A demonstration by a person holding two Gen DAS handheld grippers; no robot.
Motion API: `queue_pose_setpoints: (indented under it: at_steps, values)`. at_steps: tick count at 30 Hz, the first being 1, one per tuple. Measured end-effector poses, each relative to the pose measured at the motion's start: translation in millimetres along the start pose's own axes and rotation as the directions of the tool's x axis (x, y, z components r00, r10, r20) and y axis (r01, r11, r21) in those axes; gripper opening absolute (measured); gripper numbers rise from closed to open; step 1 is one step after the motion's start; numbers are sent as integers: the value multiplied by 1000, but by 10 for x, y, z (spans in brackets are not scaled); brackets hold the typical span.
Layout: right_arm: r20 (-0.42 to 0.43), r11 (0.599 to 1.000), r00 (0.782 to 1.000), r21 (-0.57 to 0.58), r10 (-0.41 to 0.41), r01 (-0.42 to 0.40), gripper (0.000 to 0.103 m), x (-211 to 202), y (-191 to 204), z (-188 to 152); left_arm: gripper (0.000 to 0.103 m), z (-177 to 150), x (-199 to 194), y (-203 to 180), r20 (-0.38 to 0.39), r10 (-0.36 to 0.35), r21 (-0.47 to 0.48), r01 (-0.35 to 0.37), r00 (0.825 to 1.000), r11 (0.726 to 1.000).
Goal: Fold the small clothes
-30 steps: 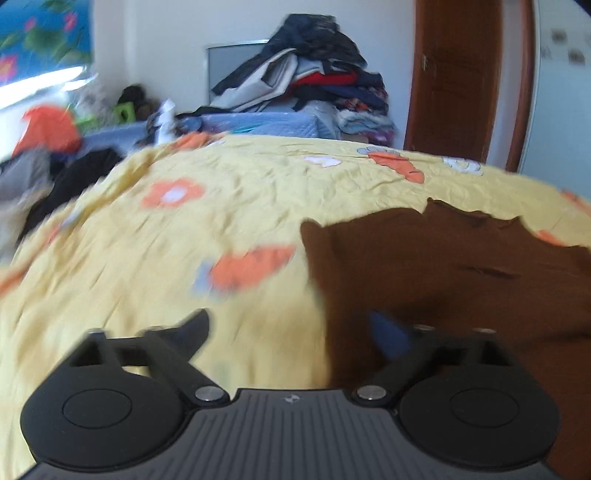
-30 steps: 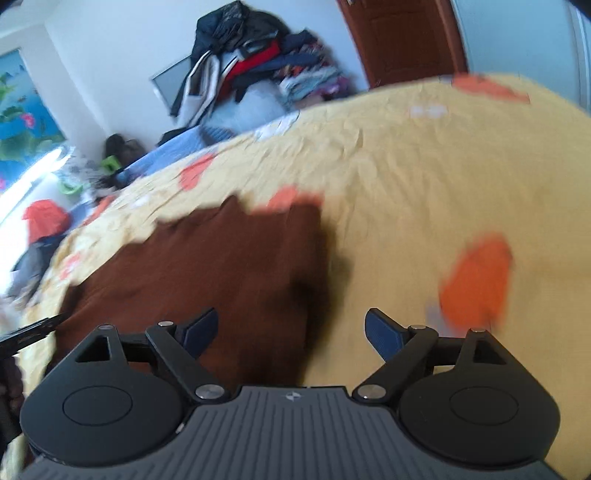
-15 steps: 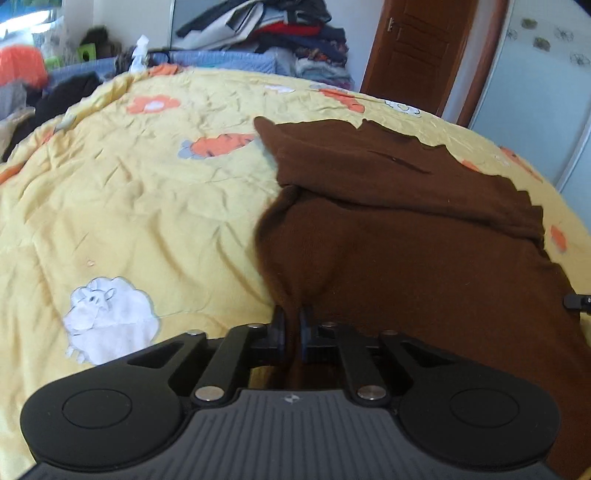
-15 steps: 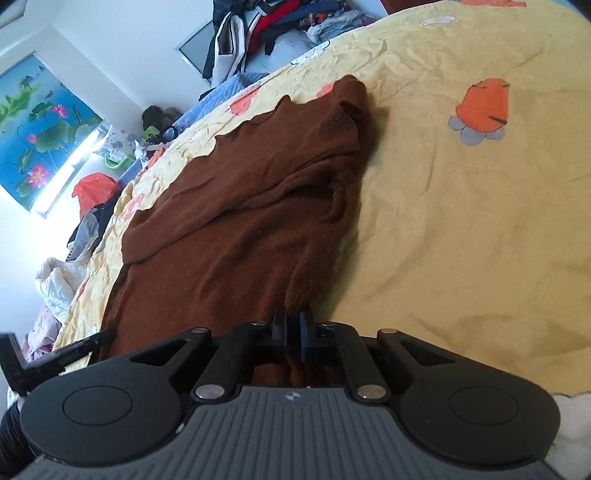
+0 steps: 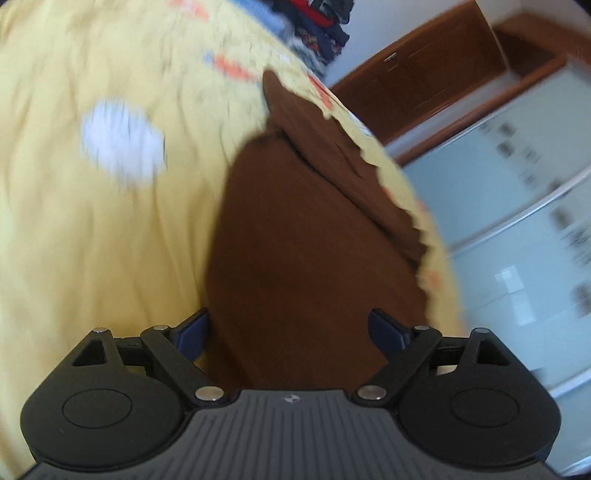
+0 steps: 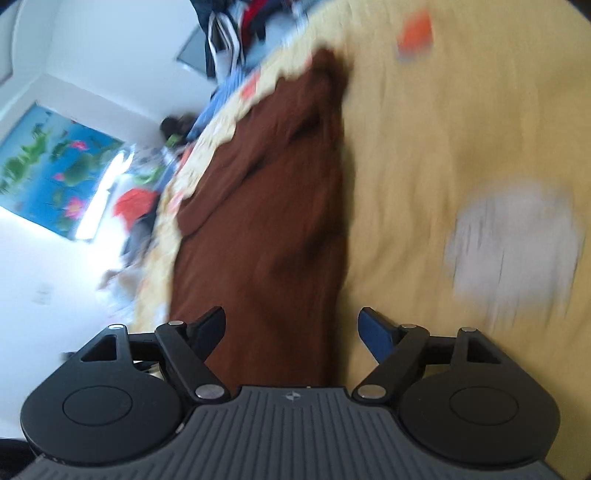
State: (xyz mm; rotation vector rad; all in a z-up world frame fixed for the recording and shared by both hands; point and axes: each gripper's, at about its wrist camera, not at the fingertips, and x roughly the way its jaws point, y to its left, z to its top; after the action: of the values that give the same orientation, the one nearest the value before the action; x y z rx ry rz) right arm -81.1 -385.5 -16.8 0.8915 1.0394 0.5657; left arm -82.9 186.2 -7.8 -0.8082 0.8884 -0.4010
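Matt brown knit garment (image 5: 306,236) lies on a wrinkled yellow cotton-looking bedspread (image 5: 92,229); door (image 5: 417,74) is polished reddish wood.

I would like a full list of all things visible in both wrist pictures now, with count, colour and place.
garment: one, brown, lying on the bedcover between both claws
bedcover: one, yellow with orange and white patches, under the garment
pile of clothes: one, mixed colours, beyond the bed
door: one, brown wood, far wall
wardrobe panels: pale blue-grey, beside the door
picture: one, blue with flowers, on the wall
left claw: black, open, jaws just opened
right claw: black, open, jaws just opened
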Motion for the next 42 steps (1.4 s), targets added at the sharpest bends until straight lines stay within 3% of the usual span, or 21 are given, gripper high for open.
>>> queue_pose_setpoints:
  at_steps: [3, 5, 7, 8, 9, 10, 11, 14, 17, 20, 24, 25, 27, 30, 31, 32, 35, 36, 37, 38, 42]
  values:
    - [-59, 999, 997, 21, 44, -43, 70, 60, 21, -168, 86, -106, -47, 78, -20, -59, -51, 58, 998, 997]
    - [-104, 998, 993, 23, 63, -61, 70, 121, 71, -241, 73, -141, -40, 126, -42, -87, -94, 82, 995, 992]
    - [-133, 997, 988, 24, 79, -77, 66, 207, 113, -298, 64, -153, -22, 174, -50, -118, -130, 111, 992, 985]
    - [-137, 997, 988, 21, 78, -75, 61, 245, 135, -310, 55, -156, 17, 179, -56, -111, -131, 103, 992, 986]
    - [-137, 997, 988, 31, 70, -66, 47, 288, 139, -314, 46, -160, 66, 164, -71, -80, -119, 71, 994, 990]
    - [-141, 998, 989, 45, 50, -44, 36, 333, 125, -313, 16, -165, 133, 144, -94, -37, -101, 28, 995, 994]
    - [-153, 999, 988, 46, 23, -16, 13, 367, 100, -317, 5, -161, 187, 135, -119, 4, -88, -14, 993, 996]
    - [-135, 1000, 991, 16, 15, -13, 12, 329, 125, -362, 4, -137, 161, -11, -130, 42, -9, -44, 991, 999]
    - [-123, 998, 992, -52, 20, -27, 12, 92, 286, -382, 4, -151, -82, -276, -109, -4, 106, 16, 994, 994]
    - [-128, 993, 989, -103, -69, 56, 12, -213, 301, -474, 4, -215, -270, -411, -113, 10, 211, 14, 994, 977]
    - [-142, 994, 984, -38, -104, 100, 11, -290, 56, -591, 4, -371, -77, -182, -202, 116, 189, -77, 973, 979]
    - [-126, 997, 989, -9, -74, 73, 12, -285, 18, -605, 5, -389, -67, -133, -198, 90, 156, -60, 976, 986]
    - [-104, 998, 993, 29, -53, 56, 23, -281, 2, -604, 7, -362, -64, -108, -216, 66, 105, -43, 974, 993]
    - [-77, 998, 997, 60, 7, -2, 49, -337, -8, -618, 23, -339, -64, -127, -230, 41, 95, -20, 972, 995]
    - [-70, 998, 997, 69, 10, -5, 49, -359, -13, -613, 31, -348, -60, -133, -232, 33, 94, -11, 972, 996]
    - [-71, 997, 997, 75, 7, -2, 49, -365, -25, -609, 35, -339, -49, -159, -233, 31, 97, -9, 972, 995]
    - [-79, 997, 997, 81, -5, 12, 44, -359, -32, -564, 33, -331, 17, -258, -231, 60, 135, -29, 971, 990]
    - [-81, 997, 996, 78, -22, 28, 32, -366, -33, -559, 27, -335, 33, -292, -231, 71, 148, -37, 970, 988]
    - [-86, 996, 995, 67, -46, 52, 21, -363, -25, -554, 4, -327, 39, -323, -231, 81, 162, -44, 970, 986]
    - [-88, 997, 994, 48, -63, 67, 13, -348, -11, -553, 5, -319, 9, -339, -228, 83, 174, -43, 970, 984]
    - [-18, 1000, 999, 0, -31, 31, 13, -353, 115, -457, 5, -154, -132, -494, -167, 46, 239, -5, 985, 971]
